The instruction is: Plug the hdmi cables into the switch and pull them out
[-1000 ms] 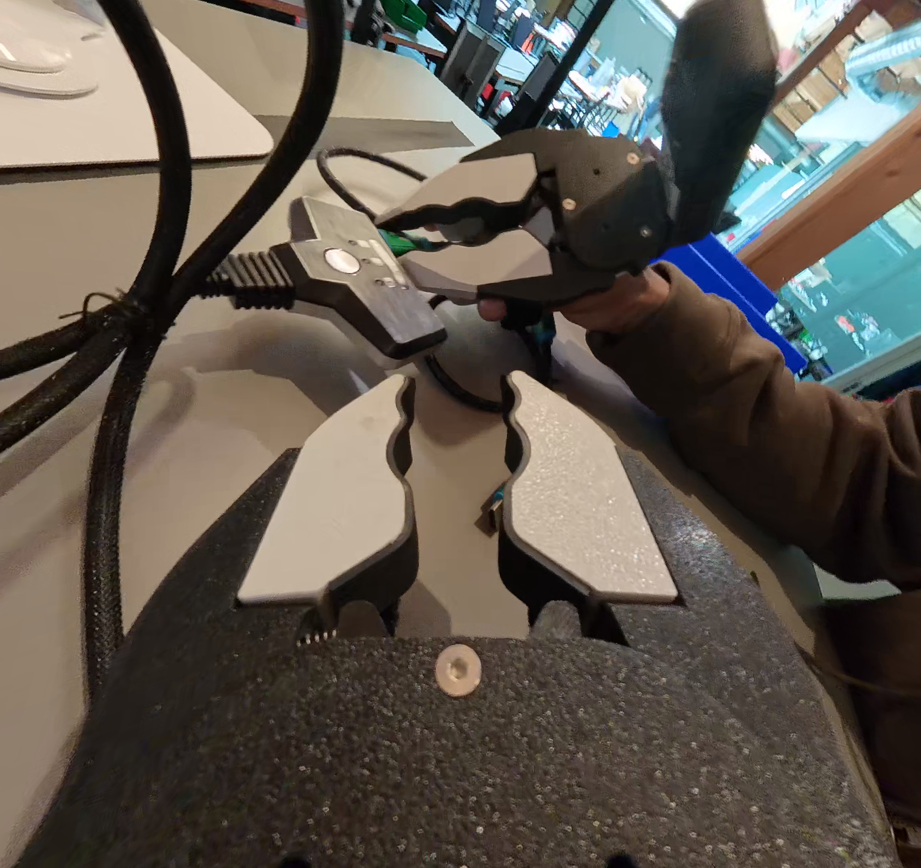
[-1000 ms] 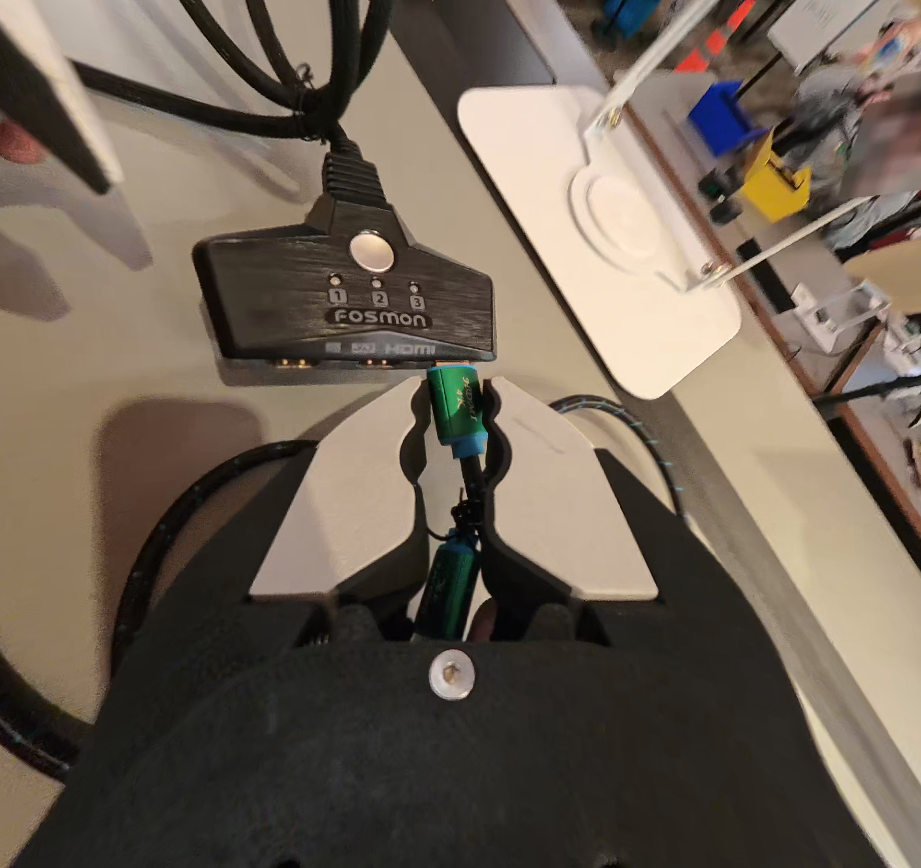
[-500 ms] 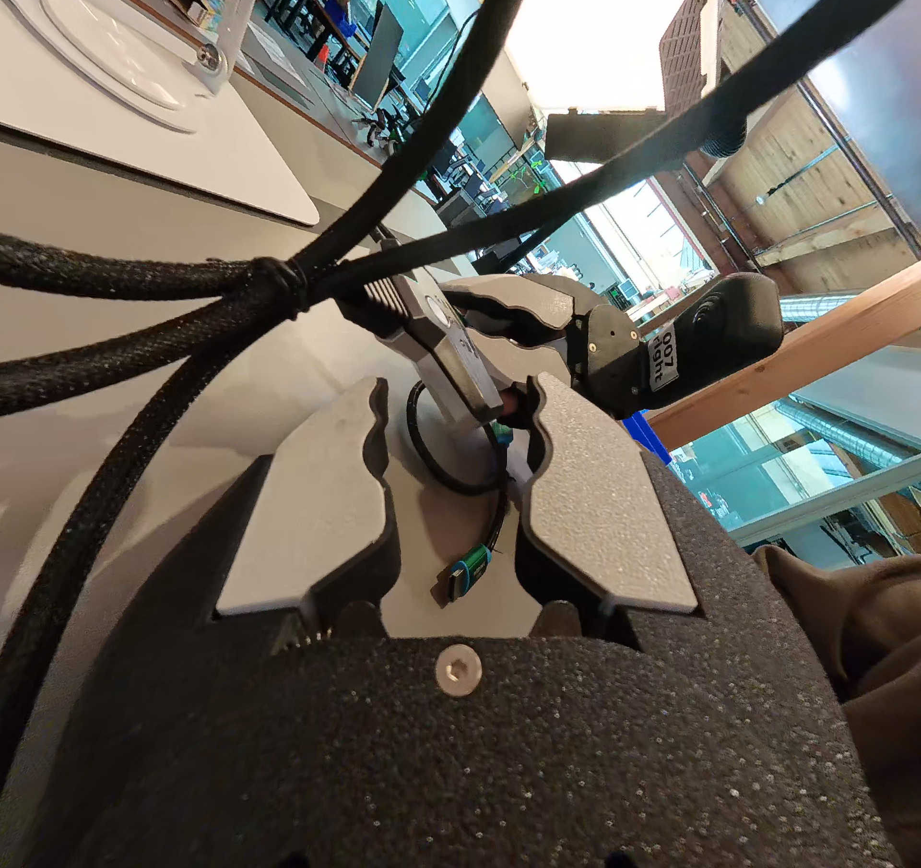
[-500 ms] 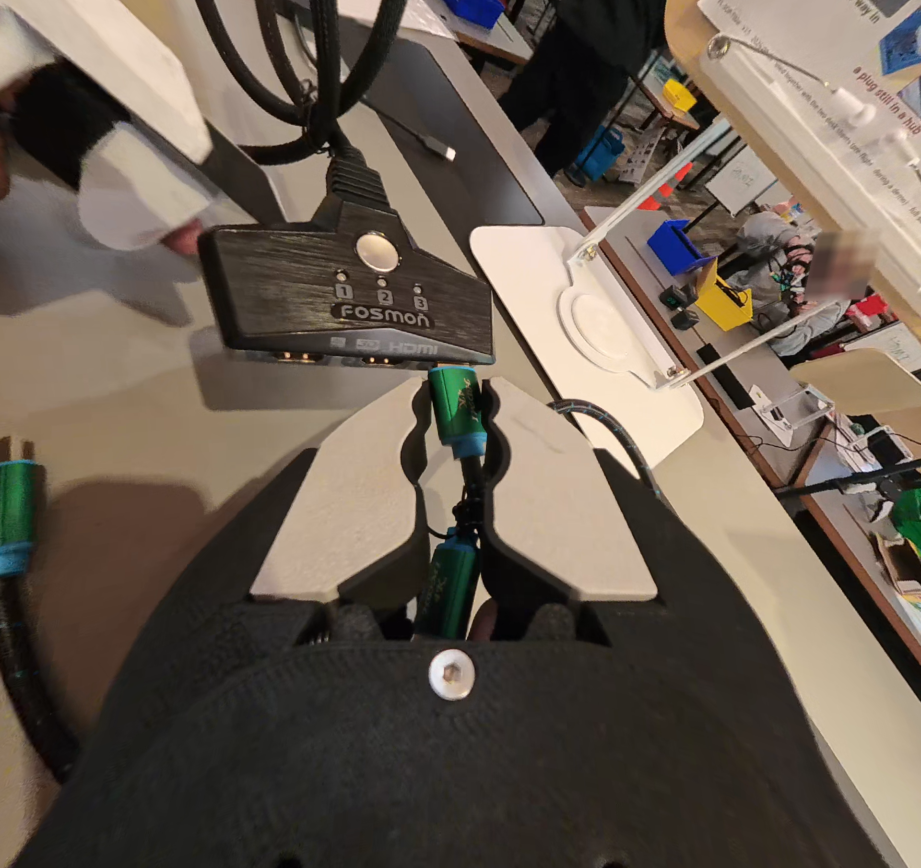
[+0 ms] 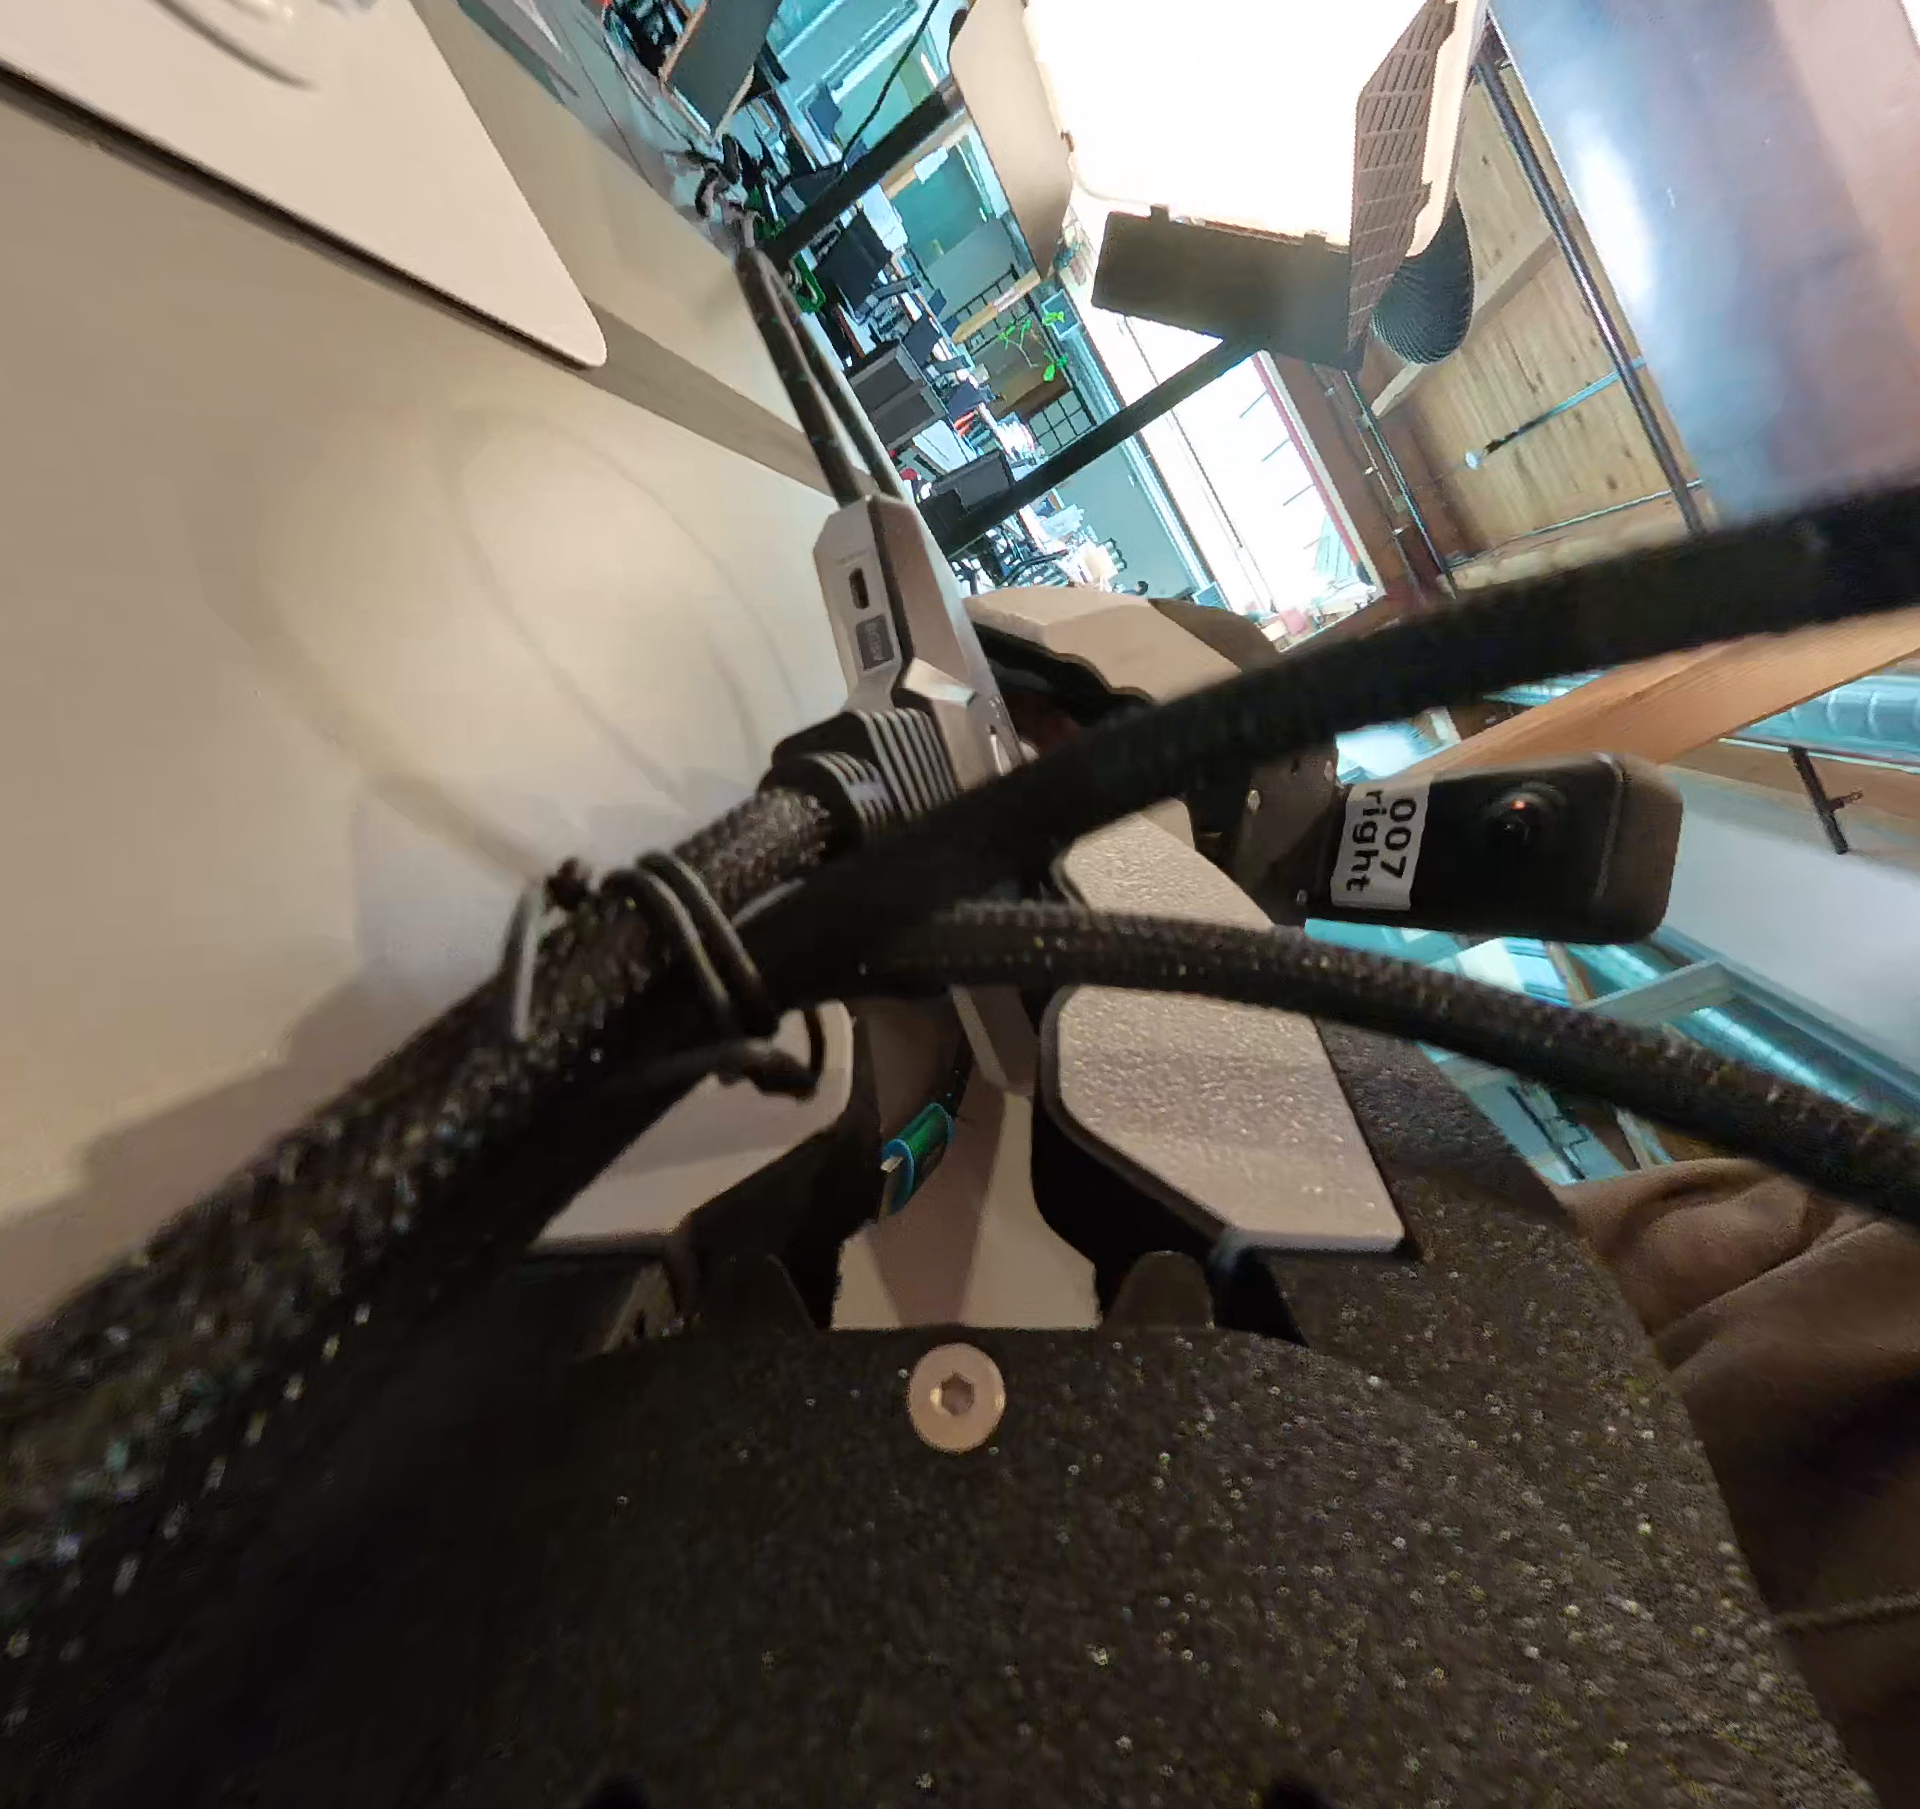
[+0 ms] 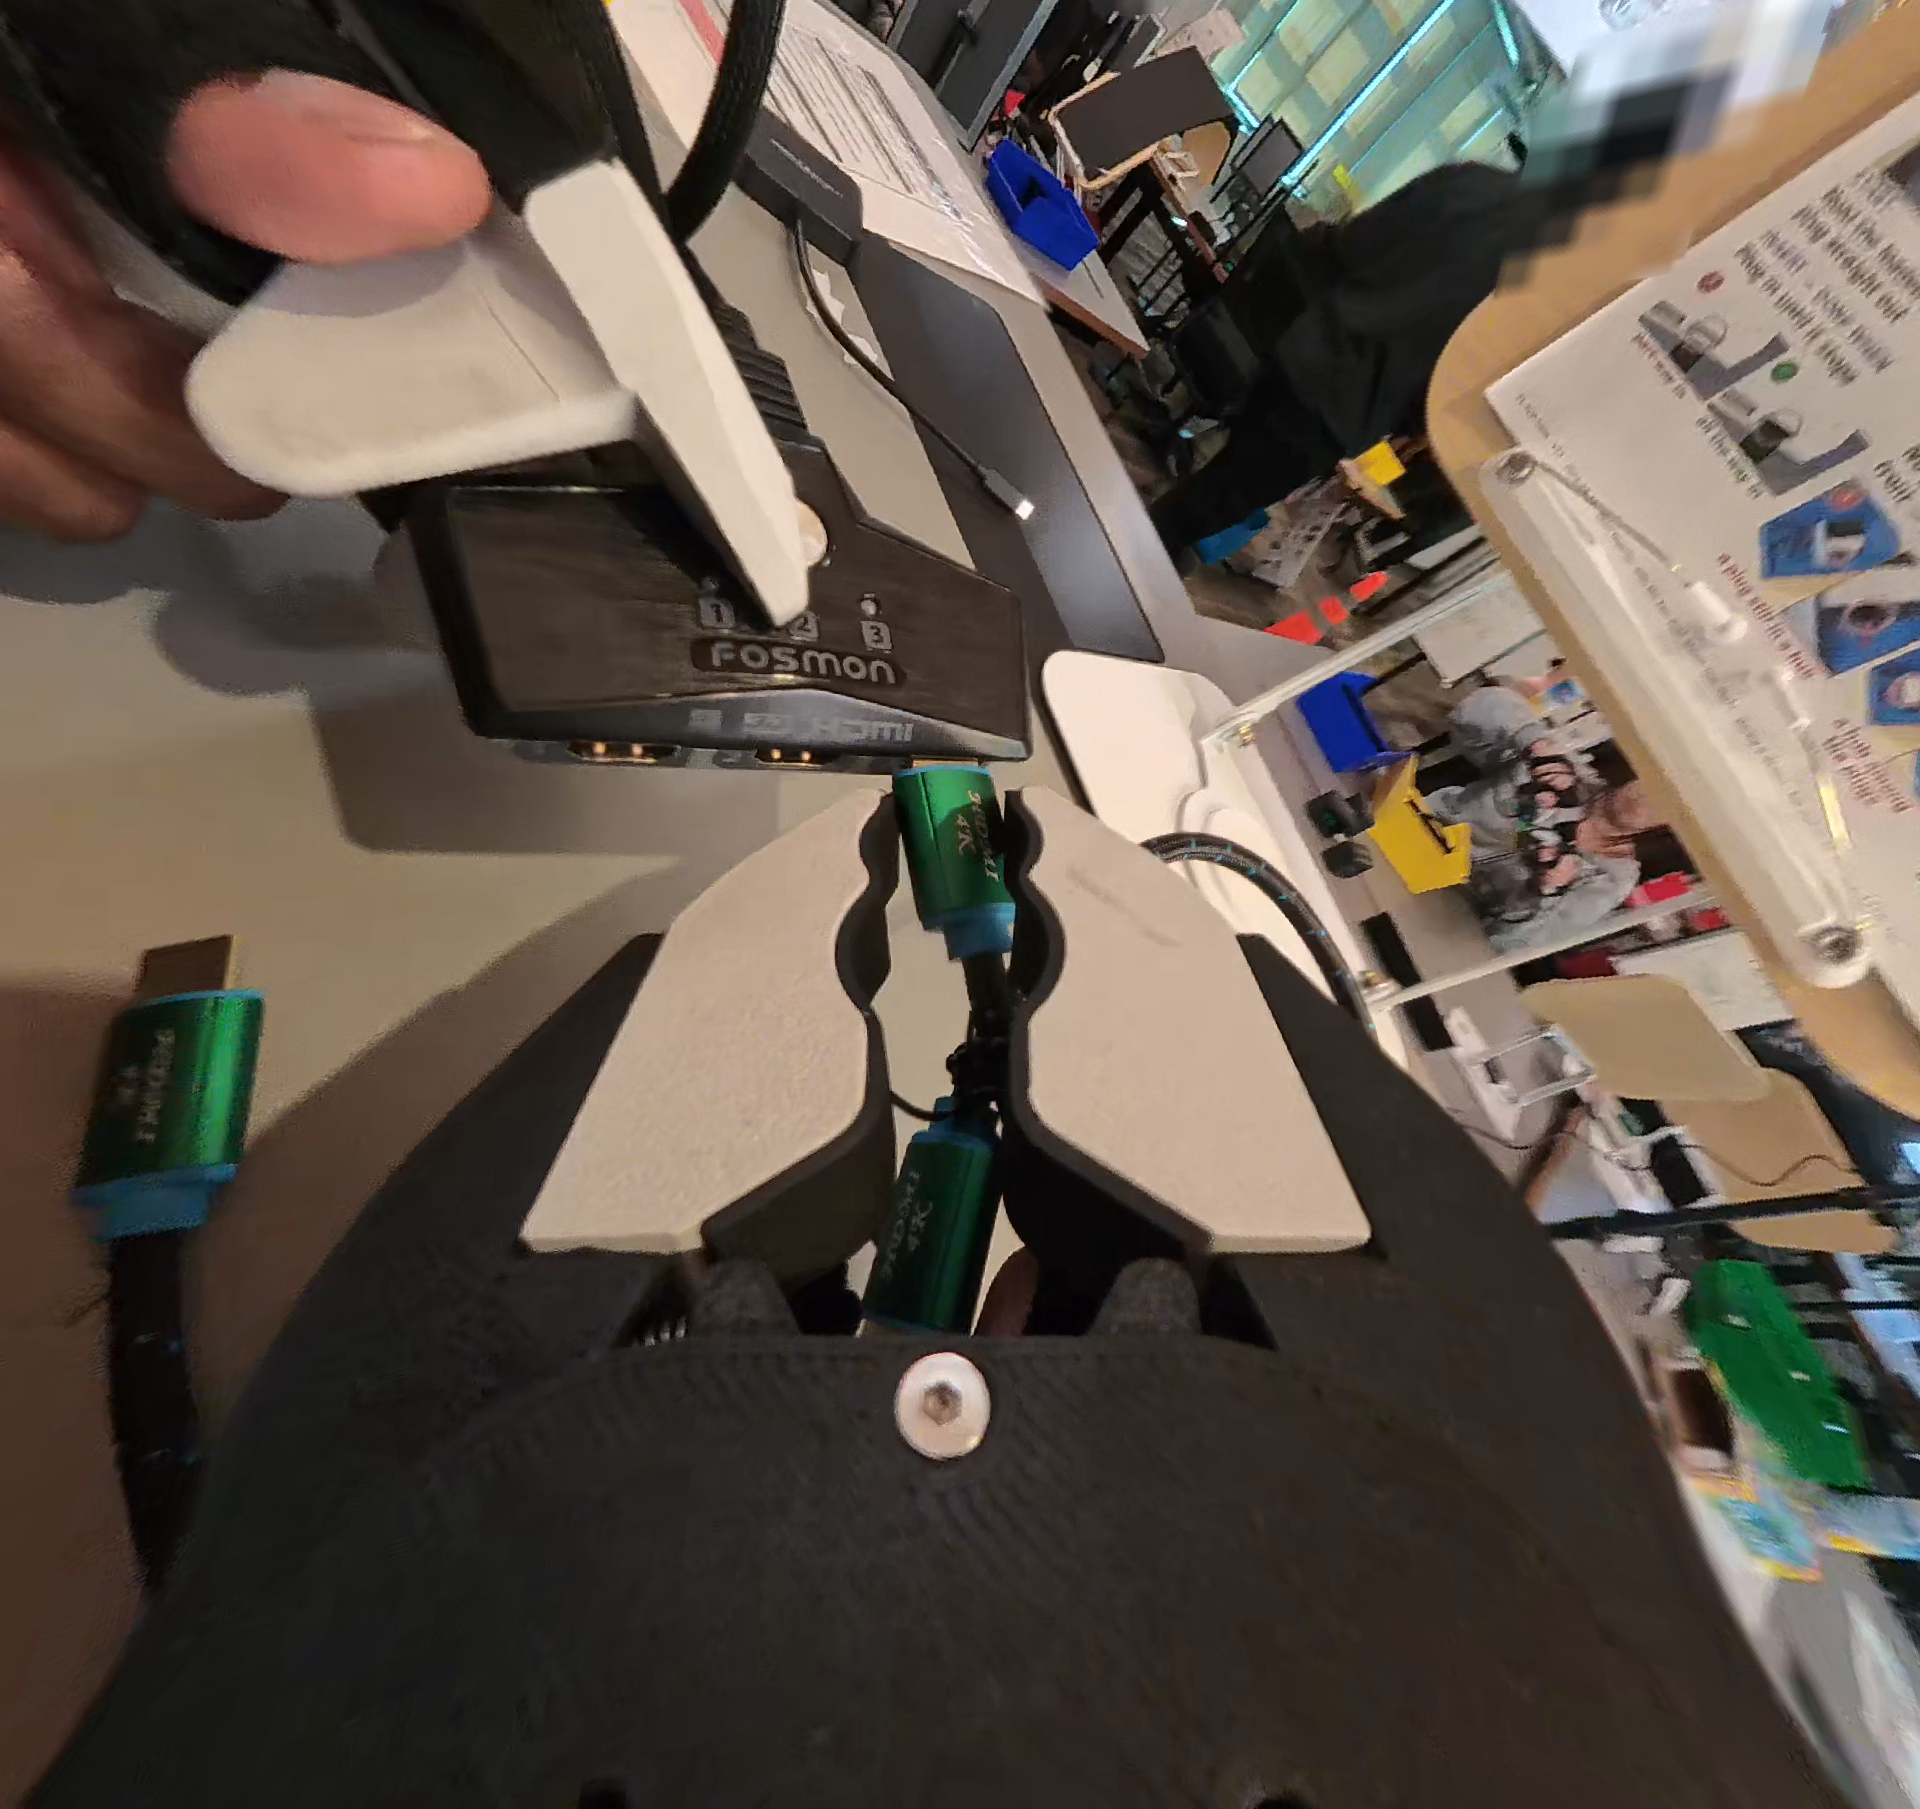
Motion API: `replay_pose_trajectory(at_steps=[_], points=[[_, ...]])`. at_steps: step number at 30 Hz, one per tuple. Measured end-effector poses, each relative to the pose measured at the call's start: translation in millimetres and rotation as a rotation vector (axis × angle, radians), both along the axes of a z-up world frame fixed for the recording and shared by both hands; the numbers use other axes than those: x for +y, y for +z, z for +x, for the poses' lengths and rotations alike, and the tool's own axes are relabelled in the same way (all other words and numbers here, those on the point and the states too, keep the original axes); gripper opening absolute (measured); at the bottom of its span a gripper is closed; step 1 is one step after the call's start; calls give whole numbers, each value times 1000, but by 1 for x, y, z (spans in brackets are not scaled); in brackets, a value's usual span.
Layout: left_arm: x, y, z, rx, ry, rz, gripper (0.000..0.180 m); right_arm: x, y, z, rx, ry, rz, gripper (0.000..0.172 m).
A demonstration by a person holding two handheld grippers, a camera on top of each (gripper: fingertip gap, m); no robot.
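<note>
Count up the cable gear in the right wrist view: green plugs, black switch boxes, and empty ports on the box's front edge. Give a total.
Green metal cable plugs: 3 (one clamped in the right tongs)
Black rectangular switch box: 1
Empty ports on its front edge: 2
Total: 6

A bright rectangular ceiling light panel (image 5: 1226, 45) is shining above the beige table top (image 5: 312, 616), and large glass windows (image 6: 1351, 24) are lining the far wall.
</note>
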State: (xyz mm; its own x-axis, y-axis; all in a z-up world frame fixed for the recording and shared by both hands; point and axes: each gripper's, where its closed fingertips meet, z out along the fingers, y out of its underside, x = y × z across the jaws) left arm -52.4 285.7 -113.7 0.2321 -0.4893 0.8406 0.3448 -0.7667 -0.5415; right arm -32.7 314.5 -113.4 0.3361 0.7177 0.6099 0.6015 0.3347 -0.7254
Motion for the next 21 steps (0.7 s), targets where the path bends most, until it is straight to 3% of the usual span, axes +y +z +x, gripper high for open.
replay_pose_trajectory(at_steps=[1, 3, 6, 10, 12, 16, 21], points=[[1, 0, -1, -6, 8, -9, 61, 0, 1, -1, -14, -4, 28, 18], [2, 2, -3, -25, 15, -1, 58, 0, 3, -3, -17, -10, 63, 18], [2, 7, -5, -37, 27, 33, 28, -2, 8, -3, -1, -7, 76, 19], [14, 9, -20, 11, 152, 94, 46, -16, 25, 7, 64, 34, 42, 18], [20, 11, -32, 21, 207, 117, 45, -33, 28, 12, 122, 91, -32, 21], [30, 14, -48, -17, 296, 114, 25, -74, -8, 21, 28, 165, -155, 25], [33, 16, -49, -29, 306, 133, 28, -105, -48, 18, -204, 262, -263, 27]])
